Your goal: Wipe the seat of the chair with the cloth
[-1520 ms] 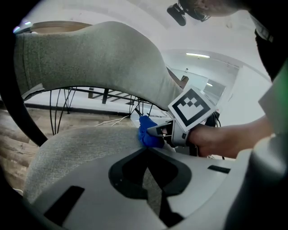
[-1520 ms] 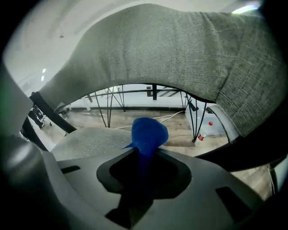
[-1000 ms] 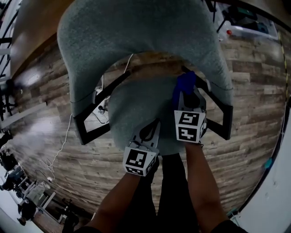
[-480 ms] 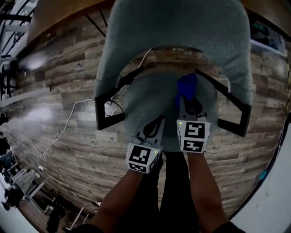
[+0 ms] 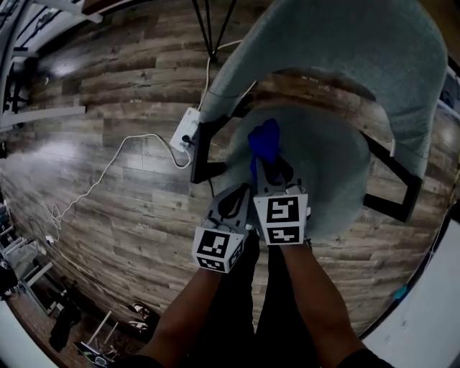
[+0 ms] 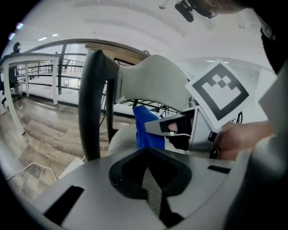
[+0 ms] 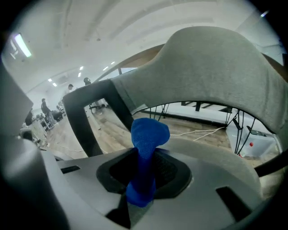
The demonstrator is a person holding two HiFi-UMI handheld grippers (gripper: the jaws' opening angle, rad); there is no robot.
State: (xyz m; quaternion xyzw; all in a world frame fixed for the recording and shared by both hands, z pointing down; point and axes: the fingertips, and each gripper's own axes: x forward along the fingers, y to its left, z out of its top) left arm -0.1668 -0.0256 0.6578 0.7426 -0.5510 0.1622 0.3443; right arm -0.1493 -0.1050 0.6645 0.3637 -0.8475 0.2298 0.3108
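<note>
A grey upholstered chair with a round seat (image 5: 338, 180) and a curved backrest (image 5: 359, 50) stands on black arms. My right gripper (image 5: 264, 164) is shut on a bunched blue cloth (image 5: 264, 140) over the seat's left part; in the right gripper view the cloth (image 7: 146, 143) sticks up between the shut jaws. My left gripper (image 5: 230, 205) is shut and holds nothing, just off the seat's near left edge beside the right one. The left gripper view shows the cloth (image 6: 146, 128) and the right gripper (image 6: 155, 127) ahead of it.
A black chair arm (image 5: 205, 154) frames the seat's left side, another (image 5: 399, 190) the right. A white power strip (image 5: 185, 128) with a white cable (image 5: 100, 176) lies on the wooden floor to the left. Black table legs (image 5: 208, 21) stand beyond the chair.
The view has swung so the chair sits further right. My right gripper with the cloth has shifted left across the seat toward its left edge. Both grippers now sit close together.
</note>
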